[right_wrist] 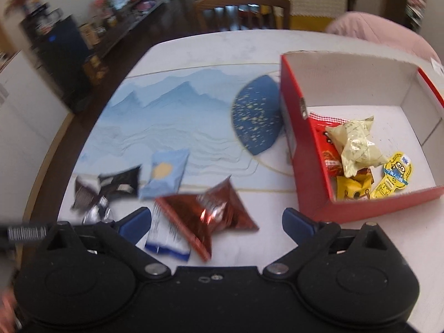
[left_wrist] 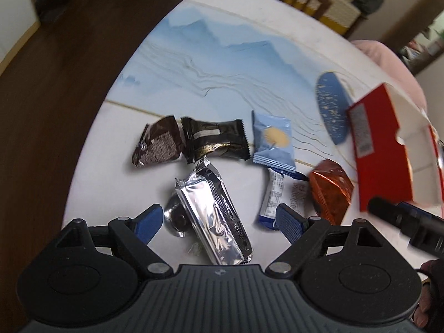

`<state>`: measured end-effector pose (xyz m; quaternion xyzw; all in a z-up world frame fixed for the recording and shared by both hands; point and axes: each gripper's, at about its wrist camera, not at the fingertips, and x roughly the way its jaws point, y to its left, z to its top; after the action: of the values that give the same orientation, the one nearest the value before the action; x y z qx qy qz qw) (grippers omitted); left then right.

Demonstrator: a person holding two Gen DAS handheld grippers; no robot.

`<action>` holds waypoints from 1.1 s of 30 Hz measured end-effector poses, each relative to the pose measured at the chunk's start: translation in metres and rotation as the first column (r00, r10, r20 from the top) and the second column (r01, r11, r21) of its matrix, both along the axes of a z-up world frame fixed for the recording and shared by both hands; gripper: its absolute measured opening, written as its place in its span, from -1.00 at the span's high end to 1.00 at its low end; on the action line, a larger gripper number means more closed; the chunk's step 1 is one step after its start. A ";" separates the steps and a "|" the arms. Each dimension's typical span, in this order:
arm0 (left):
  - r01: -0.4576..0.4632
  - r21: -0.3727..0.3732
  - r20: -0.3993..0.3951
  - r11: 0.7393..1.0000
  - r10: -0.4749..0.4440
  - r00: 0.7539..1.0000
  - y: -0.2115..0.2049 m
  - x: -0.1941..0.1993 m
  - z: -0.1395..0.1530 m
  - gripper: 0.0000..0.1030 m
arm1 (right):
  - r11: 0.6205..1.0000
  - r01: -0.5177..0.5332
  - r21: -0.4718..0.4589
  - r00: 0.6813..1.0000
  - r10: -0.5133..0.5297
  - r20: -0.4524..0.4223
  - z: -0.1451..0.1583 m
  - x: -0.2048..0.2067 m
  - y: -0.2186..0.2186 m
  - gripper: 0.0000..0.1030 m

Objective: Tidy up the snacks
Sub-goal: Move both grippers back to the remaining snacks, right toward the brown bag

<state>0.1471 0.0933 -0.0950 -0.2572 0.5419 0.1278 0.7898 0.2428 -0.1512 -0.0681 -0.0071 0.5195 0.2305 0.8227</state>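
Loose snacks lie on the white table [left_wrist: 249,27]. My left gripper [left_wrist: 220,222] is open above a silver foil packet [left_wrist: 213,213], which lies between its blue pads without contact. Nearby are a brown packet [left_wrist: 156,144], a black packet [left_wrist: 216,138], a light blue packet [left_wrist: 273,141], a white-and-blue packet [left_wrist: 273,194] and an orange foil packet [left_wrist: 330,191]. My right gripper [right_wrist: 217,223] is open over the orange-red foil packet [right_wrist: 211,216], untouched by the pads. The red box [right_wrist: 294,144] at right holds several snacks, among them a pale green packet [right_wrist: 355,144].
A blue speckled oval [right_wrist: 256,119] is printed on the table mat beside the box. The table's left edge drops to a dark wood floor [left_wrist: 69,69]. A wooden chair [right_wrist: 241,8] and a pink seat [right_wrist: 383,33] stand beyond the far edge. The right gripper's body [left_wrist: 408,222] shows at the left view's right side.
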 end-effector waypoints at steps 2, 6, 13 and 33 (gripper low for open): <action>-0.034 0.015 -0.017 0.999 0.034 0.999 -0.001 0.003 -0.004 -0.72 | 0.999 0.034 -0.014 0.999 -0.034 -0.029 -0.008 0.014 0.005 -0.96; -0.081 0.051 -0.063 0.995 0.084 0.994 -0.006 0.012 -0.016 -0.72 | 0.992 0.114 -0.060 0.989 -0.119 -0.091 -0.032 0.034 0.016 -0.96; -0.138 0.098 -0.132 0.986 0.150 0.980 -0.017 0.023 -0.032 -0.72 | 0.937 0.309 -0.160 0.920 -0.337 -0.199 -0.056 0.051 0.030 -0.78; -0.186 0.148 -0.214 0.971 0.215 0.953 -0.021 0.031 -0.046 -0.17 | 0.944 0.274 -0.182 0.886 -0.321 -0.334 -0.082 0.047 0.034 -0.39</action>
<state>0.1776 0.0720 -0.1413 -0.2443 0.5911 0.2703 0.7196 0.2897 -0.1175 -0.1498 0.0615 0.6699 0.0645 0.7371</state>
